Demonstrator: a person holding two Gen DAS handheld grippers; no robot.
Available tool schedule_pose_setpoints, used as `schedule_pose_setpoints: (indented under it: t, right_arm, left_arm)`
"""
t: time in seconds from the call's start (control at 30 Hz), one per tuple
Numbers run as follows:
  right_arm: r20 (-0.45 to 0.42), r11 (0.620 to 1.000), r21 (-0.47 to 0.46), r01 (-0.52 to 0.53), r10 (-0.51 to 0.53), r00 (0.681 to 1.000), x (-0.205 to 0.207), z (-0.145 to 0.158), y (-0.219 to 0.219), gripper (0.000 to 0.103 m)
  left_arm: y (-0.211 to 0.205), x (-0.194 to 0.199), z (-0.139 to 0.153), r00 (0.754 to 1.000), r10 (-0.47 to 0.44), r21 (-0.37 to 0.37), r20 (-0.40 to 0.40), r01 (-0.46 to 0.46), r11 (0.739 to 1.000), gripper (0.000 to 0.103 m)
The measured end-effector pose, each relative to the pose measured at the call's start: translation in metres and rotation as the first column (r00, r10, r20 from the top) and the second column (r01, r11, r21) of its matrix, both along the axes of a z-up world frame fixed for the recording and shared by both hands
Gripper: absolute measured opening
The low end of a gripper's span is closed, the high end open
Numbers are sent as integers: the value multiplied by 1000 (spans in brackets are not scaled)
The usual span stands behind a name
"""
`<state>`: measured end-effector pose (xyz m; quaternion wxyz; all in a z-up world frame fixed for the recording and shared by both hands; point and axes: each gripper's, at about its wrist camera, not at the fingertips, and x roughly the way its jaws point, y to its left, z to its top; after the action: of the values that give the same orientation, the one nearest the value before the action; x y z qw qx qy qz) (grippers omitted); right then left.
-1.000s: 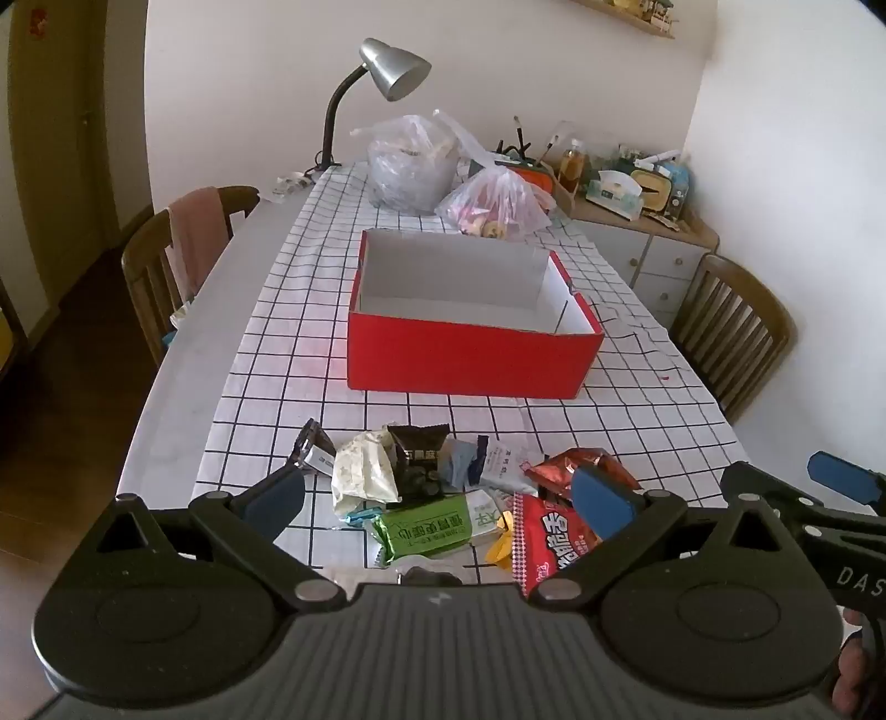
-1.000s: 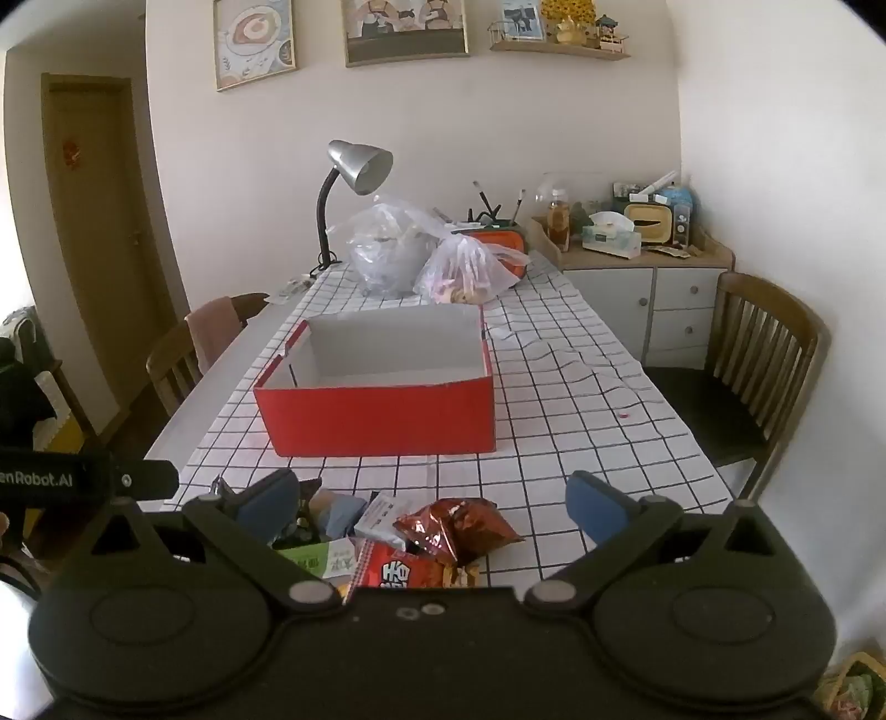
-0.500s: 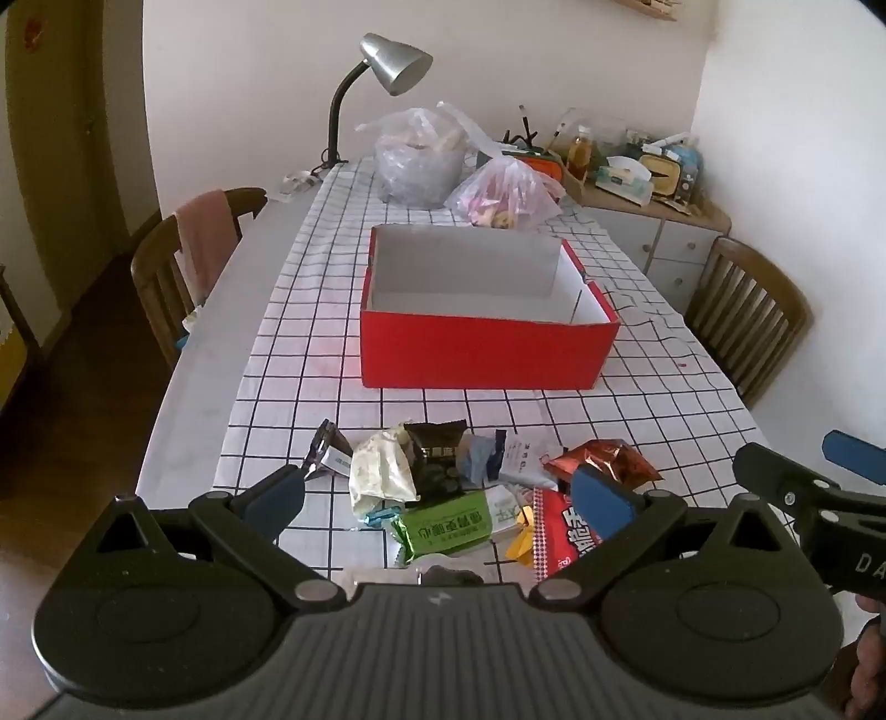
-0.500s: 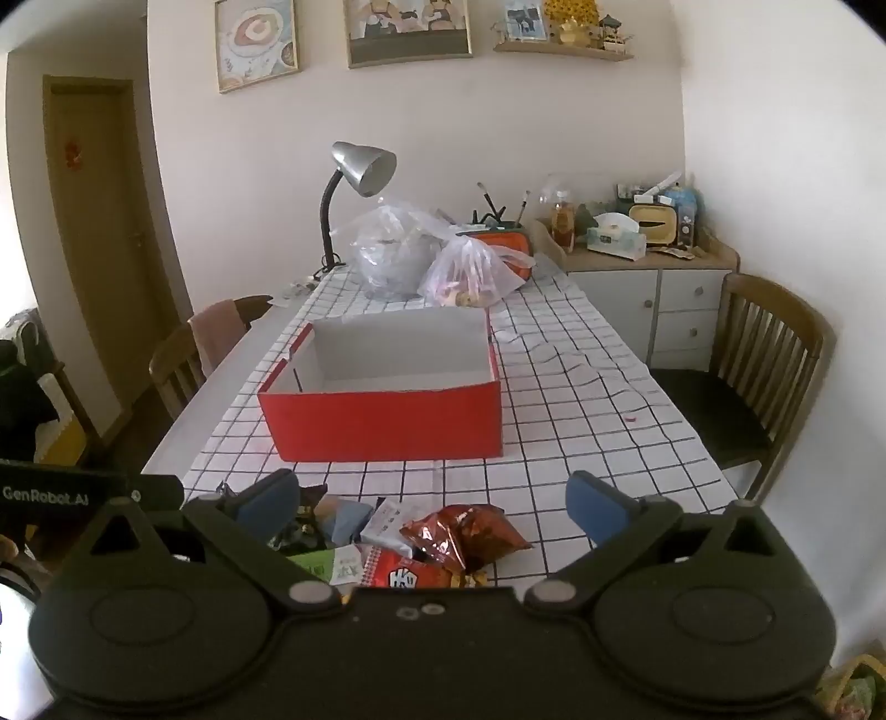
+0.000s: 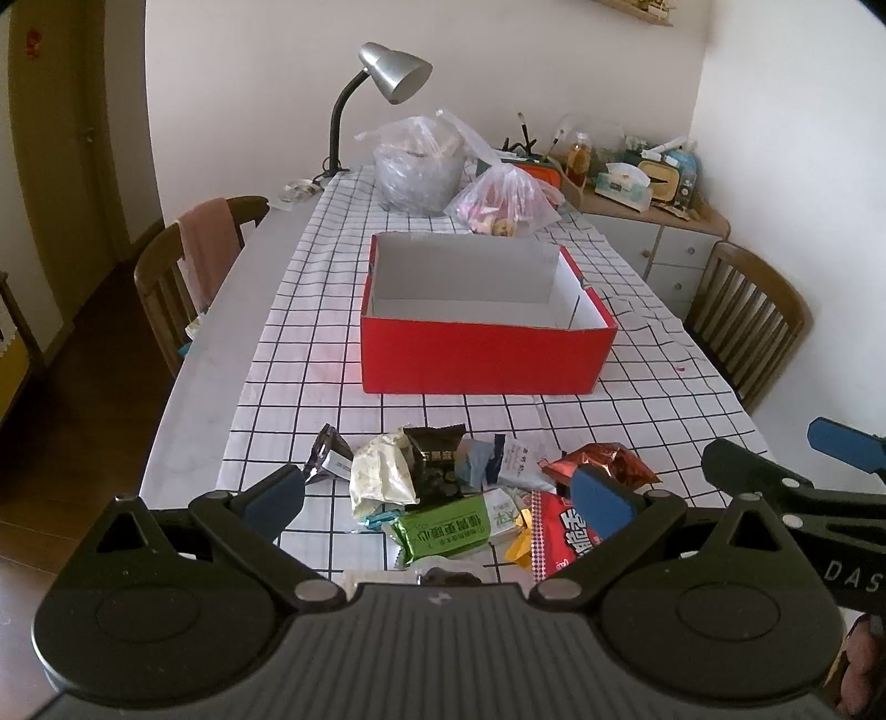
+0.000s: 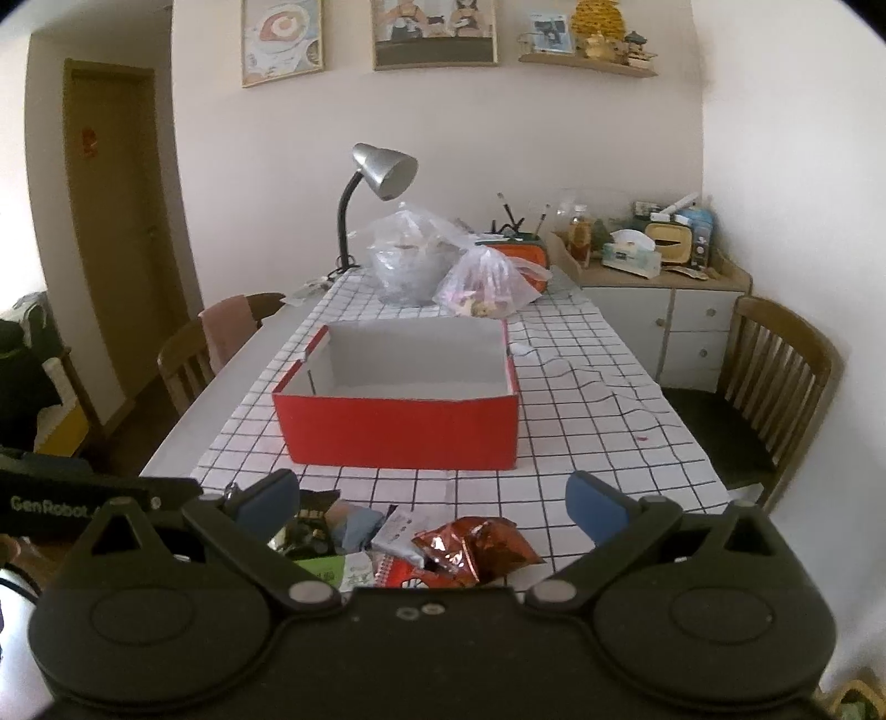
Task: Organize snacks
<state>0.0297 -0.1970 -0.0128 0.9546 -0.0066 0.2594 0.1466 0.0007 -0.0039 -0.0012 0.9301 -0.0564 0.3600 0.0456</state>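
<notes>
While both claw bodies block the near counter edge, part of the snack pile (image 5: 470,487) is cut off; it sits on the counter (image 5: 210,365) just in front of the red box (image 5: 482,349). Box long axis runs left-right, open top up. Left claw (image 5: 437,495) open, empty. Right claw (image 6: 432,498) open, empty. Only the left view shows the green packet (image 5: 443,523) whole; the right view alone shows the wall pictures (image 6: 434,33).

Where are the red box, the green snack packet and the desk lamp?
red box (image 5: 482,360), left wrist view, front wall.
green snack packet (image 5: 443,526), left wrist view, printed face.
desk lamp (image 6: 385,171), right wrist view, silver shade.
</notes>
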Motion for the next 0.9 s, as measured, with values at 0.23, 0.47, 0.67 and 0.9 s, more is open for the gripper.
schedule_pose_setpoints:
  t: [0.23,0.47,0.67,0.9]
  right_arm:
    - [0,1000,3,-14,14,1000,-3,2,1,103]
    - [-15,1000,8,-17,17,1000,-3,0,0,103]
    - [-16,1000,7,-18,18,1000,-3,-1,1,103]
    - [-13,1000,3,-20,20,1000,-5,-1,1,103]
  left_arm:
    - [-1,-4,1,1000,-1,1,2,1,1000,103]
    - [-1,-10,1,1000,3,-1,-3,-3,1000,103]
    - [-1,-10,0,1000,2,-10,-11,-2,1000,103]
    - [-2,-10,0,1000,2,-13,-13,-2,1000,103]
